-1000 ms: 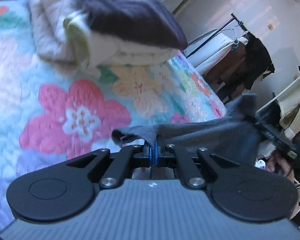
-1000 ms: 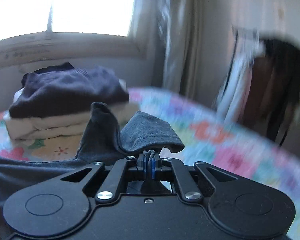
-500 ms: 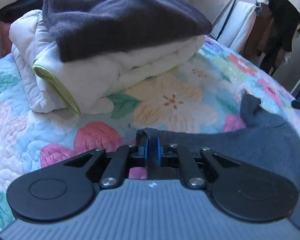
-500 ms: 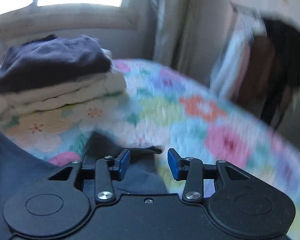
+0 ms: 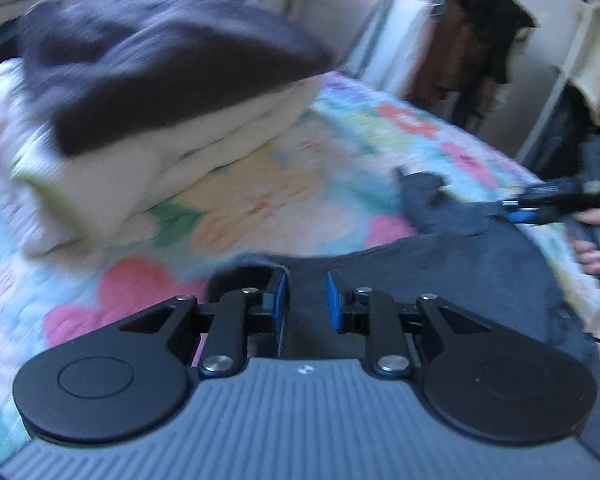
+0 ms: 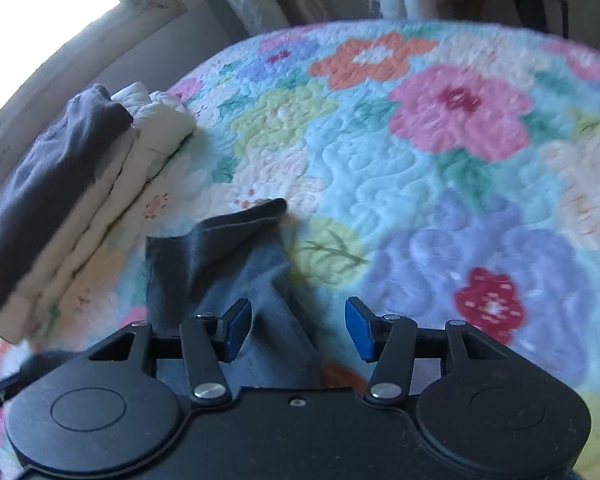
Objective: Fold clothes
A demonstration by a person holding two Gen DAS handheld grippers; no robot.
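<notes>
The left gripper [image 5: 306, 300] has its blue pads a little apart over the grey garment [image 5: 440, 272], gripping nothing. The right gripper [image 6: 298, 328] stands wide, also holding nothing; a grey sleeve [image 6: 220, 248] lies just ahead toward 11 o'clock. The garment rests on the floral quilt [image 6: 440, 184]. A folded pile [image 5: 148, 92], dark on cream, sits at 10 o'clock in the left view, which is blurred.
</notes>
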